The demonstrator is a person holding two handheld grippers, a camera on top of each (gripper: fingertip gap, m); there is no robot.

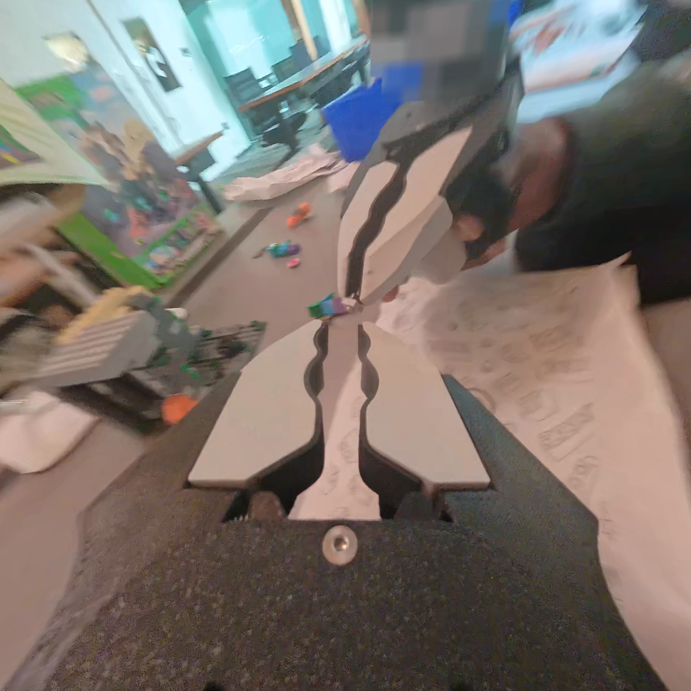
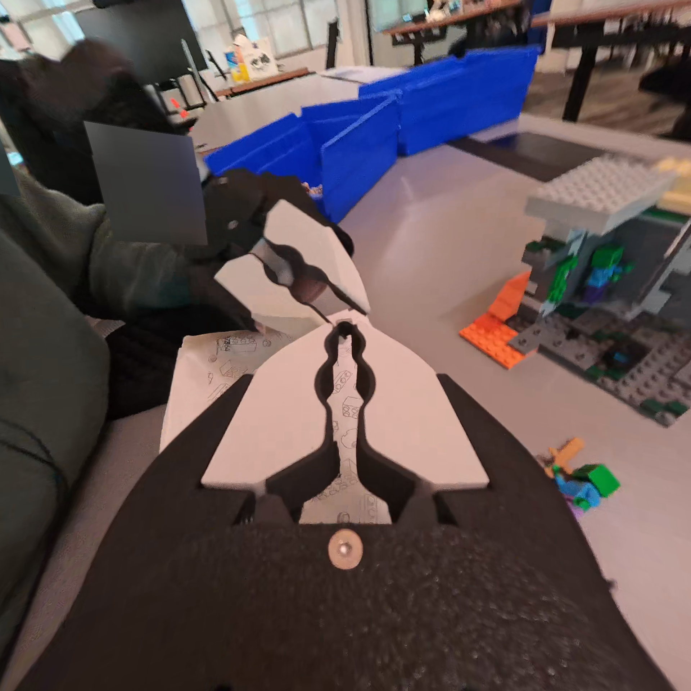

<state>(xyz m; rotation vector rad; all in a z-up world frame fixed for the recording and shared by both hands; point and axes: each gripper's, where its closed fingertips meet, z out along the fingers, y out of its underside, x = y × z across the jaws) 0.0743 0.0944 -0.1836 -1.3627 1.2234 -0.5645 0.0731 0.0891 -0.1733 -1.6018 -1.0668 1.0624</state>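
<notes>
Two hand-held grippers meet tip to tip above a printed paper sheet (image 2: 209, 374) on the bench (image 2: 430, 261). Left hand-held gripper (image 1: 342, 329) is slightly parted, its tips at a small multicoloured brick piece (image 1: 329, 307); whether it grips, I cannot tell. Right hand-held gripper (image 2: 344, 331) is clenched on a tiny dark piece (image 2: 343, 329). Any sideways twist could pop either piece loose and drop it. Both reach inward, tilted toward each other.

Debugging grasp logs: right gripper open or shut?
Shut: the right gripper tips nearly meet, pinching a small grey piece.
</notes>
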